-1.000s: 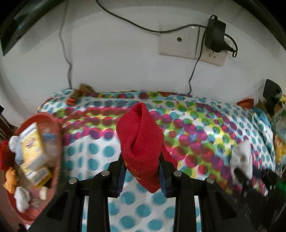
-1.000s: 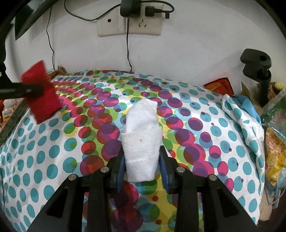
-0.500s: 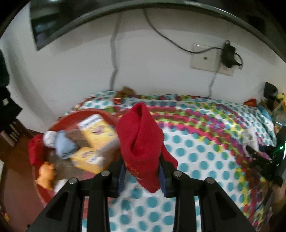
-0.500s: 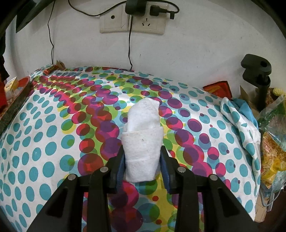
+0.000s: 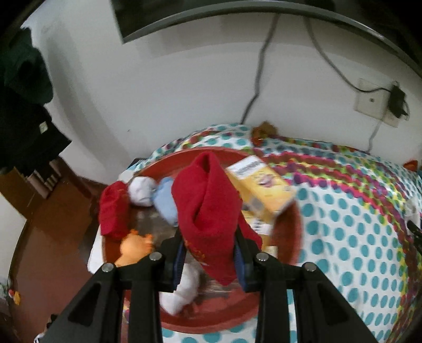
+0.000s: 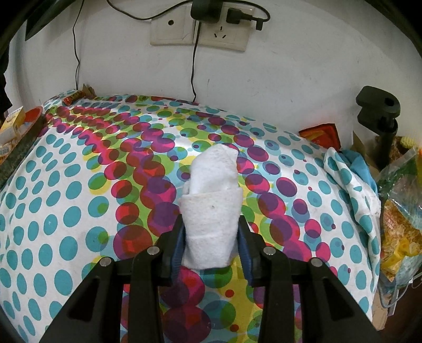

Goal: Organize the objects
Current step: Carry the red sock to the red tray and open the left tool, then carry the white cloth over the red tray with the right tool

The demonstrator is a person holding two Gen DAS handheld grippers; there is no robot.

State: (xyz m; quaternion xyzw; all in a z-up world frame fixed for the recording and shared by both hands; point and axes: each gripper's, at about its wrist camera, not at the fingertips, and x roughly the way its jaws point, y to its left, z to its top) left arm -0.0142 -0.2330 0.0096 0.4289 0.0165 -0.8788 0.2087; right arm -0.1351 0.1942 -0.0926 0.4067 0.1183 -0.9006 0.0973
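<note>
My left gripper [image 5: 209,253] is shut on a folded red cloth [image 5: 208,208] and holds it above a round red tray [image 5: 237,319] at the table's left end. The tray holds yellow boxes [image 5: 261,190], a white ball of cloth [image 5: 141,192], a blue cloth [image 5: 166,203], another red cloth [image 5: 113,211], an orange toy [image 5: 134,248] and a white cloth [image 5: 179,290]. My right gripper [image 6: 211,245] is shut on a rolled white cloth [image 6: 212,208] above the polka-dot tablecloth [image 6: 79,211].
The tray's edge [image 6: 15,153] shows at the far left of the right wrist view. A wall socket with a charger [image 6: 205,23] is behind the table. A black clamp [image 6: 379,118], a red packet [image 6: 321,134] and bags [image 6: 401,211] crowd the right end.
My left gripper has swung left with the red cloth, from over the tablecloth to above the red tray. My right gripper has barely moved and still holds the white cloth.
</note>
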